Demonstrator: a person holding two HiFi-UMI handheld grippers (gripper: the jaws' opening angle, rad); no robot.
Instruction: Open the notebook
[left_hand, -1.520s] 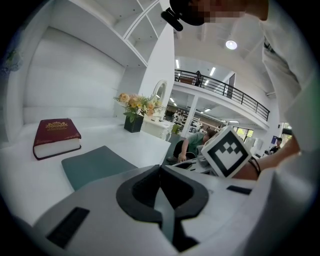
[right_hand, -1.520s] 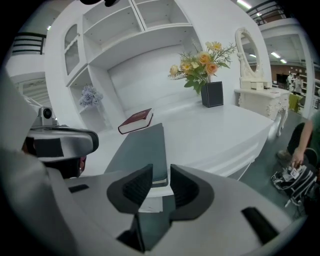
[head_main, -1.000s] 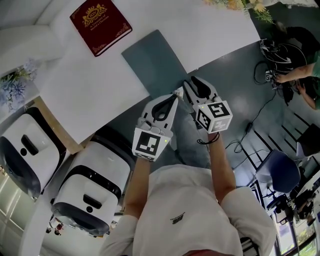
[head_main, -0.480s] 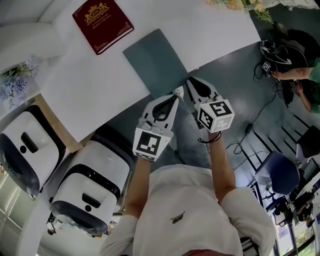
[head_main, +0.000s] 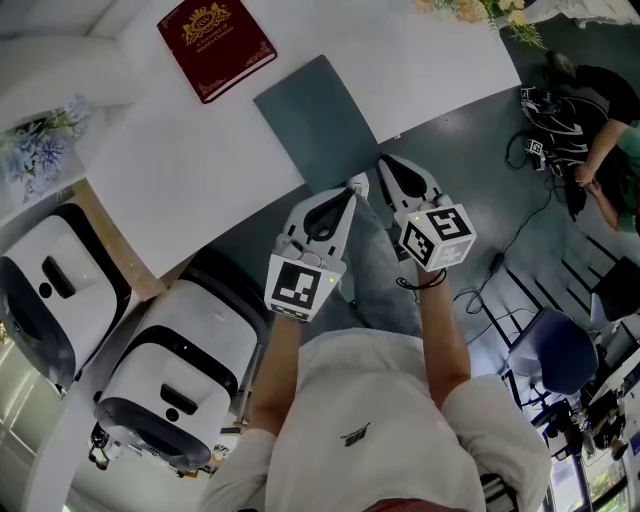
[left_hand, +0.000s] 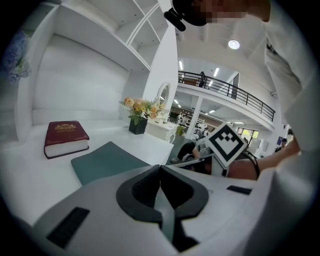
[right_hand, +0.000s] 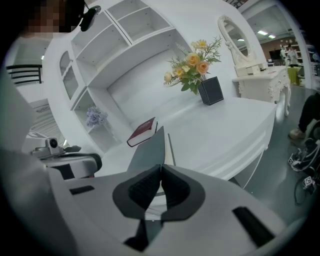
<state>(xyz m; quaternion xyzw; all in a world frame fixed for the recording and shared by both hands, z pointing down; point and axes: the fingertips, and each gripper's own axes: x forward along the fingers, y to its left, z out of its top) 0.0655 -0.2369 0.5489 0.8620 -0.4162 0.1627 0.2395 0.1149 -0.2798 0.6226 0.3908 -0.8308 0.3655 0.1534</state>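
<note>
A thin grey-green notebook (head_main: 318, 120) lies shut on the white table (head_main: 180, 170), close to its near edge. My left gripper (head_main: 350, 193) hangs just off that edge, jaws shut and empty, tips pointing at the notebook (left_hand: 107, 161). Beside it, my right gripper (head_main: 383, 162) is shut too, holding nothing, its tips near the notebook's near corner. In the right gripper view the right gripper (right_hand: 160, 167) looks along the notebook (right_hand: 150, 150). In the left gripper view the left gripper (left_hand: 160, 166) shows its jaws pressed together.
A thick red book (head_main: 216, 47) lies farther back on the table. Flowers in a dark vase (right_hand: 211, 90) stand at the table's far end. Two white machines (head_main: 175, 390) sit on the floor at left. A person (head_main: 600, 150) and cables are at right.
The view has shifted a little, so the table and red book sit further right. The right gripper has edged slightly right. Both grippers stay shut.
</note>
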